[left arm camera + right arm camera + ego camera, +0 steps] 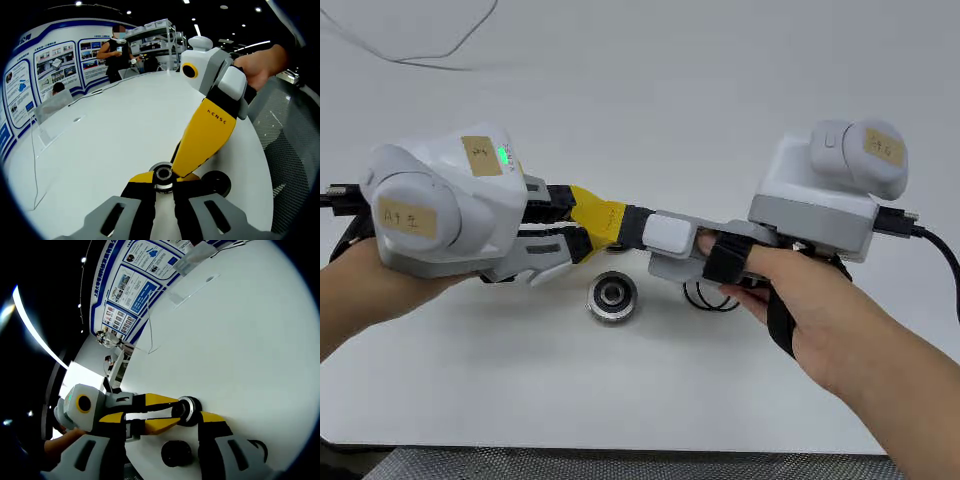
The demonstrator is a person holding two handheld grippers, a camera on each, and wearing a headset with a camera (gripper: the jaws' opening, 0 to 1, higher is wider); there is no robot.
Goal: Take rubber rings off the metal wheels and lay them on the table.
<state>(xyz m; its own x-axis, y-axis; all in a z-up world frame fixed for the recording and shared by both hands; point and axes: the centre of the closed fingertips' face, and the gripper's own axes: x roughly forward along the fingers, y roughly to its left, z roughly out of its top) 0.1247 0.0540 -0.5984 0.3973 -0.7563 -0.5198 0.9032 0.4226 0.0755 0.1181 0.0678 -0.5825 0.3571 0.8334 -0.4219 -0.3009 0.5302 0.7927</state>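
My left gripper (163,186) is clenched narrow on a metal wheel (163,175) over the counter (620,400). My right gripper (186,421) brackets the same wheel, jaws part open; I cannot tell if it bites. A second wheel (612,297) lies on the counter below. Black rubber rings (712,298) lie beside it, half hidden behind the right gripper.

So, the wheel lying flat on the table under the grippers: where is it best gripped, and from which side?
Grip the wheel across its outer rim, coming down from above. It lies flat, hub up, with bare table all round it, so a jaw should fit on each side.
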